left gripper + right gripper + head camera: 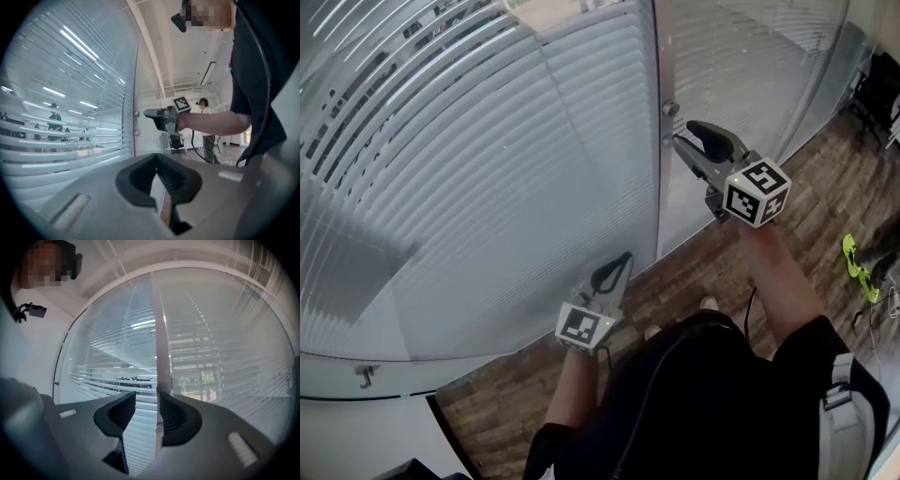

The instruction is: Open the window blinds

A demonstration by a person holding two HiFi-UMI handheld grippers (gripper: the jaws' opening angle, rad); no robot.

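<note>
Here, two grippers: left gripper (623, 259) fingers together, right gripper (682, 134) fingers apart, empty; two blinds (469, 187).

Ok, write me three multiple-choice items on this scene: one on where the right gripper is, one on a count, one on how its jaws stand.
1. Where is the right gripper?
A. out of the head view altogether
B. beside the knobs on the frame post
C. hanging low, pointed downward

2. How many knobs sit on the post?
A. two
B. four
C. none

3. How do the right gripper's jaws stand?
A. shut tight
B. clamped on a cord
C. apart, gripping nothing

Answers:
1. B, since the head view shows its tips right next to the knobs.
2. A, since one knob sits just above the other in the head view.
3. C, since the right gripper view shows a clear gap between the pads, with only the post beyond.
</note>
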